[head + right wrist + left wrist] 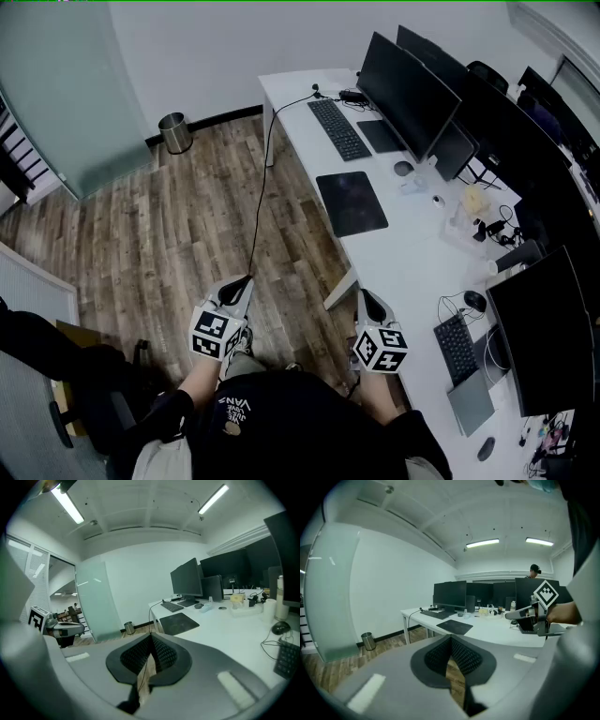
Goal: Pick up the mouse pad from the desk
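A black mouse pad (352, 202) lies flat near the front edge of the white desk (412, 267), between the two workstations. It also shows in the left gripper view as the mouse pad (454, 626) and in the right gripper view as the mouse pad (178, 623). My left gripper (236, 292) is shut and empty, held over the wooden floor well short of the desk. My right gripper (367, 305) is shut and empty too, at the desk's near edge, some way back from the pad. Both are held close to my body.
A black keyboard (338, 128), a mouse (403, 168) and monitors (405, 90) stand at the far end of the desk. A second keyboard (457, 349), mouse (475, 300) and monitor (542, 328) stand at the near end. A cable (263, 187) hangs from the desk. A bin (175, 132) stands by the wall.
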The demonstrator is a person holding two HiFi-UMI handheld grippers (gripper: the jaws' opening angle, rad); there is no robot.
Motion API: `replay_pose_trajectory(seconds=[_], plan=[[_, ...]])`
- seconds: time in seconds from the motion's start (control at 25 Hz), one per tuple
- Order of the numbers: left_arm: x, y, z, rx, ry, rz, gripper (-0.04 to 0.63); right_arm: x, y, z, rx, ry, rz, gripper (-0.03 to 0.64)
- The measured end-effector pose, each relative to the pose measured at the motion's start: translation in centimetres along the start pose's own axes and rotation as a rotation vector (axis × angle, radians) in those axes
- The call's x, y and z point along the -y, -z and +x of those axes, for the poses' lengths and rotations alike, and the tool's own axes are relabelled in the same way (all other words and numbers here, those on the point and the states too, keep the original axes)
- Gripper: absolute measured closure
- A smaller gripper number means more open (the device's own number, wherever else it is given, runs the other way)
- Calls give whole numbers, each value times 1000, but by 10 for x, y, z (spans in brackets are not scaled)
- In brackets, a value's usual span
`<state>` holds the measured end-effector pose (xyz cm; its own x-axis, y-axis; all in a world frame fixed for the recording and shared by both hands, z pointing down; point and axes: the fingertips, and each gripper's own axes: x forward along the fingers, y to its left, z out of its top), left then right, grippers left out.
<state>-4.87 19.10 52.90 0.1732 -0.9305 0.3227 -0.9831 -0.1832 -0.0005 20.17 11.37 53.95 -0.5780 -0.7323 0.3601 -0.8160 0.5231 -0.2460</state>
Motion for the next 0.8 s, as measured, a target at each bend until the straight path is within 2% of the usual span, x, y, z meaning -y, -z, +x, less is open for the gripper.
replay_pose_trajectory(seconds=[0.12,0.32,0.36,0.4,0.44,0.52,0.56,0.8], plan=[[3,-1,-3,6,-8,-4,595,0,1,-3,2,-10,9,612],[7,-11,-3,78,-4,-25,583,0,-2,3,30,-71,101,612],[8,-11,-2,83,0,-35,516,2,-1,5,30,-61,111,612],[8,-9,1,82,4,-47,415,5,0,8,28,-46,116,597],[8,-7,3,76,13,-60,364,6,1,12,25,-32,120,536],[6,-1,9,56,38,-78,333,7,2,21,17,-21,137,434],[3,2,13,46,49,-83,323,6,2,27,12,-23,150,414],[-36,-8,47,35,86,-86,316,3,-5,70,-16,-3,229,405]])
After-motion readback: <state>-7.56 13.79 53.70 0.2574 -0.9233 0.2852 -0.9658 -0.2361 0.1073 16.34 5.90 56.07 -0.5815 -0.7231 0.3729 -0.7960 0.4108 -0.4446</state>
